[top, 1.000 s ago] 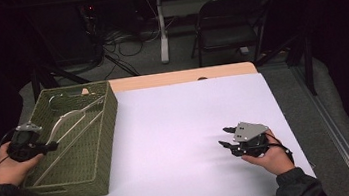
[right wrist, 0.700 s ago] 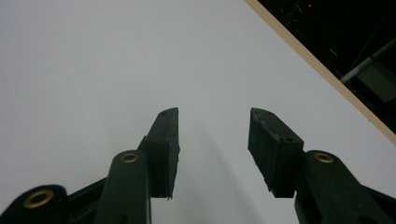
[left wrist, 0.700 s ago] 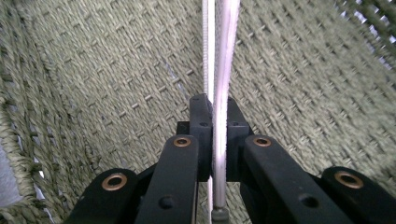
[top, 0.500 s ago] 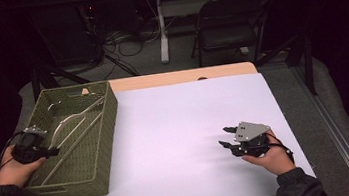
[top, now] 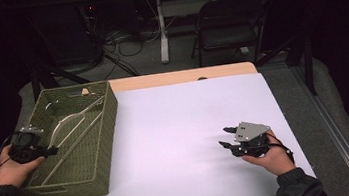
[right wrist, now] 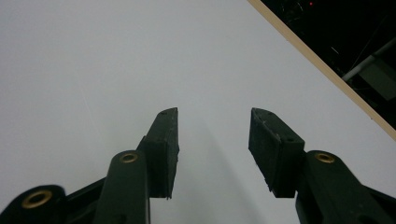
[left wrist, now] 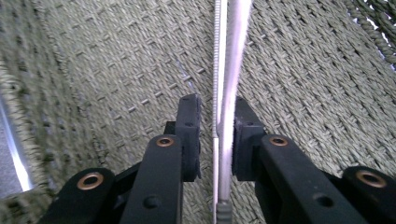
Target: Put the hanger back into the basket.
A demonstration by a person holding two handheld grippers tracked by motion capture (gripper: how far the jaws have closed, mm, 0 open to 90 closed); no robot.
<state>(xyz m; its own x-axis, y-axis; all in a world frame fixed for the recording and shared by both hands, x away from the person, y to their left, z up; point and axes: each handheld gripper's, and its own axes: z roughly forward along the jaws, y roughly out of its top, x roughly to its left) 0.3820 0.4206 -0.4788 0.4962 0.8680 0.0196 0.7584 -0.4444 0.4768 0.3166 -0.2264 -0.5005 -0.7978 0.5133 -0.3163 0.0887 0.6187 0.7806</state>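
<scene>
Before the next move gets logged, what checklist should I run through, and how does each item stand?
1. Left claw let go of the long metal utensil: cannot tell. Its jaws have just been opening and a gap shows at one pad, but the other pad sits close to or against the metal.
2. Utensil inside the green basket: ok, it lies on the woven floor.
3. Right claw empty: ok, jaws apart with nothing between them.
4. Right claw over bare white table: ok.
5. Basket fully supported by the table: cannot tell, since its near left corner seems to reach past the white edge.
</scene>
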